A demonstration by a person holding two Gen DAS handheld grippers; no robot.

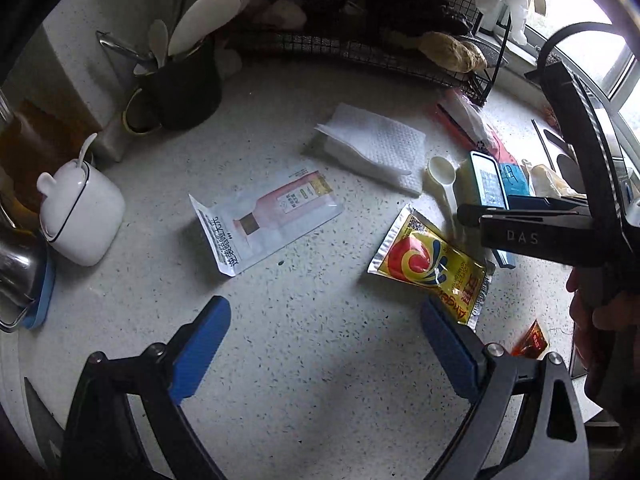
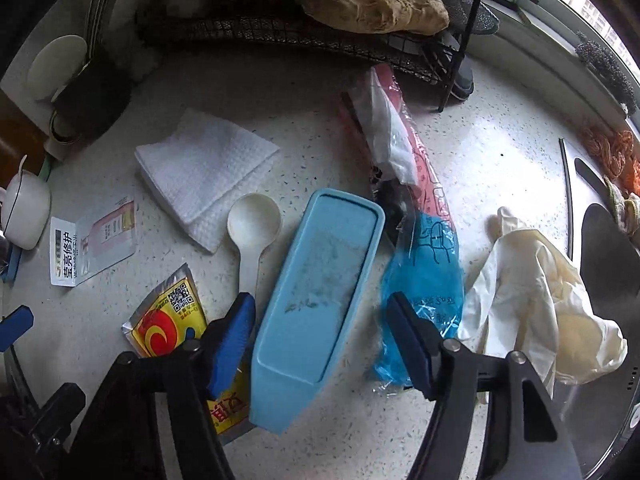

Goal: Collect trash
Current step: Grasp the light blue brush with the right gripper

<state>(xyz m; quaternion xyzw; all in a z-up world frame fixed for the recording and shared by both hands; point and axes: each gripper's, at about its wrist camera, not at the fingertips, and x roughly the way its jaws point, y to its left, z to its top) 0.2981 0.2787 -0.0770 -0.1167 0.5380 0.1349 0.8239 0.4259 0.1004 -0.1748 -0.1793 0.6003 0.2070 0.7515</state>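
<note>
Trash lies scattered on a speckled white counter [image 1: 304, 344]. A white sachet with a pink bottle picture [image 1: 266, 222] lies ahead of my open, empty left gripper [image 1: 326, 346]. A yellow yeast packet [image 1: 430, 264] lies by its right finger, and a small orange sachet [image 1: 530, 340] lies further right. A folded white tissue [image 1: 376, 146] is behind. My right gripper [image 2: 322, 340] is open over a long light-blue container [image 2: 316, 300], its fingers on either side without touching it. A blue and pink plastic wrapper [image 2: 424, 256] and crumpled cream gloves [image 2: 532, 300] lie to the right. A white plastic spoon [image 2: 252, 232] lies left.
A black wire rack [image 1: 360, 40] with bread stands at the back. A black utensil holder [image 1: 184, 84], a white lidded jar [image 1: 82, 220] and a steel kettle [image 1: 16, 264] stand at the left. A dark sink [image 2: 608, 276] is at the far right.
</note>
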